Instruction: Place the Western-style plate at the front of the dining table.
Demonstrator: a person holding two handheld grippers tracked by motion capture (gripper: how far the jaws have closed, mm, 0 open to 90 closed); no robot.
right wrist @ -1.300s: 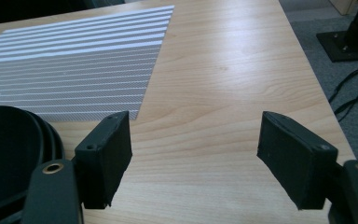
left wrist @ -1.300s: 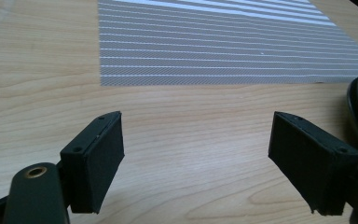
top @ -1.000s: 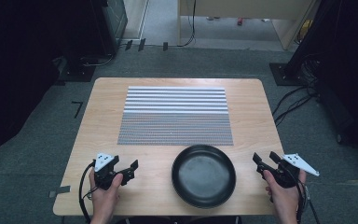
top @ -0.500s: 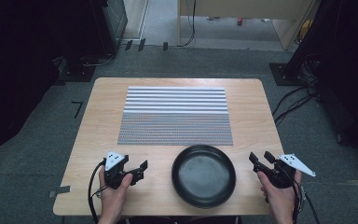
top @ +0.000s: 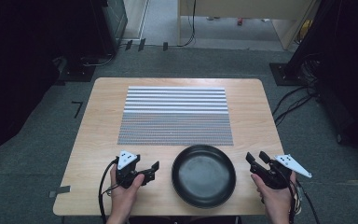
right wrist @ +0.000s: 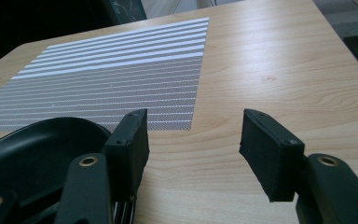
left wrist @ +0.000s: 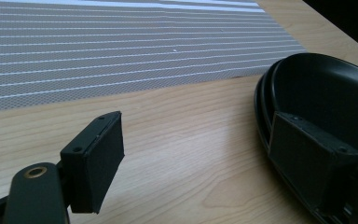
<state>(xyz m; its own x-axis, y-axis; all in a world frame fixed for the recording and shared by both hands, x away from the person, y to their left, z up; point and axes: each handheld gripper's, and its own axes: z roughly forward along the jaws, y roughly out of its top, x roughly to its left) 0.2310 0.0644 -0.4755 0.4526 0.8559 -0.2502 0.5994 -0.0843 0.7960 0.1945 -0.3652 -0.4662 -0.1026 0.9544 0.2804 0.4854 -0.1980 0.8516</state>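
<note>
A shallow black dish (top: 204, 175) sits on the wooden table (top: 98, 140) near its front edge, between my two grippers. My left gripper (top: 152, 171) is held just left of the dish, open, its jaws pointing at the rim. In the left gripper view the left gripper (left wrist: 200, 154) has nothing between its pads, and its right-hand jaw stands in front of the dish (left wrist: 326, 88). My right gripper (top: 257, 157) is open just right of the dish. Seen from the right gripper view, the right gripper (right wrist: 193, 140) is wide apart over bare wood, with the dish (right wrist: 32, 149) at lower left.
A grey and white striped mat (top: 175, 115) lies flat across the middle of the table, just behind the dish. The mat (right wrist: 112, 79) reaches almost to the dish's far rim. Dark equipment and cables stand on the floor around the table.
My left gripper has moved right, closer to the dish. The right gripper has edged a little left toward it. The dish has not moved.
</note>
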